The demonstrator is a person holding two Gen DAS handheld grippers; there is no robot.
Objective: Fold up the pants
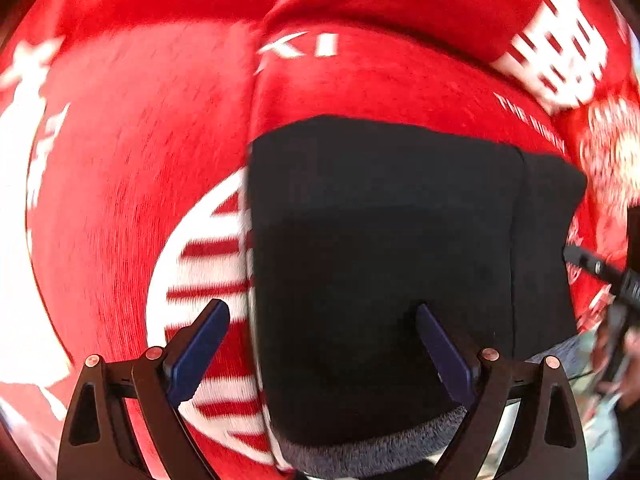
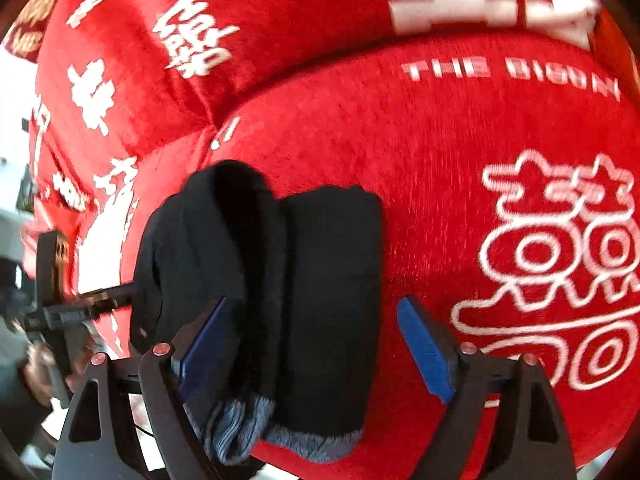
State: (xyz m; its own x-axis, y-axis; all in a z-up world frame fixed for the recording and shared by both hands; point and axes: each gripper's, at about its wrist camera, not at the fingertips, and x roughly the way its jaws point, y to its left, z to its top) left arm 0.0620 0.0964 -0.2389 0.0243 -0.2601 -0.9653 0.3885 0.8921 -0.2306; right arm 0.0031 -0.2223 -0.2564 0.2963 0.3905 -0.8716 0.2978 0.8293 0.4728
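The black pants (image 1: pixel 384 264) lie folded into a compact stack on a red plush cover, with a grey fleece lining (image 1: pixel 372 452) showing at the near edge. My left gripper (image 1: pixel 322 322) is open and hovers over the stack's left edge, holding nothing. In the right wrist view the pants (image 2: pixel 304 288) form a rolled, layered bundle with grey lining (image 2: pixel 256 432) at the near end. My right gripper (image 2: pixel 312 320) is open above the bundle, its fingers apart on either side. The left gripper (image 2: pixel 80 308) shows at the left of that view.
The red plush cover (image 1: pixel 128 168) with white printed characters spans both views (image 2: pixel 440 160). A seam runs across it behind the pants. The right gripper's tip (image 1: pixel 600 272) shows at the right edge of the left wrist view. Floor and clutter lie beyond the cover's near edge.
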